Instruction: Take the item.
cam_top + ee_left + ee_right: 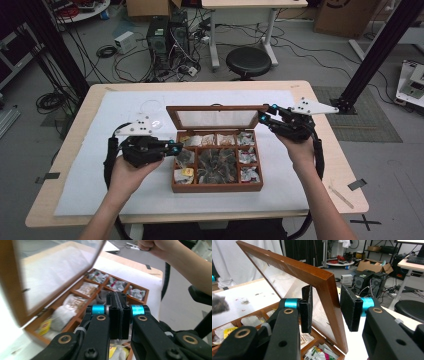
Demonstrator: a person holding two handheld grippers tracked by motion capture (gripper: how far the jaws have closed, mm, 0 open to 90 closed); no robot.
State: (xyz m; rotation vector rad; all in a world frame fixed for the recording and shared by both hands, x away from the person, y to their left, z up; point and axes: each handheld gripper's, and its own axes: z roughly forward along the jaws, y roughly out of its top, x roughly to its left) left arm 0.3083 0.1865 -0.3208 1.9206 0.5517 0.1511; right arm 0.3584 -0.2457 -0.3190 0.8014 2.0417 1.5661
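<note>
The wooden box [217, 159] sits mid-table, its lid [312, 272] standing up at the back. The right gripper [325, 308] holds the lid's side edge between its jaws. The left gripper [119, 315], jaws shut and empty, hovers over the box's left side, near the tea bags [72, 302]

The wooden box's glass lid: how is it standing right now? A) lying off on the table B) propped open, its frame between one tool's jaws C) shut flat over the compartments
B: the lid stands raised over the box, its frame between the right gripper's jaws.
</note>
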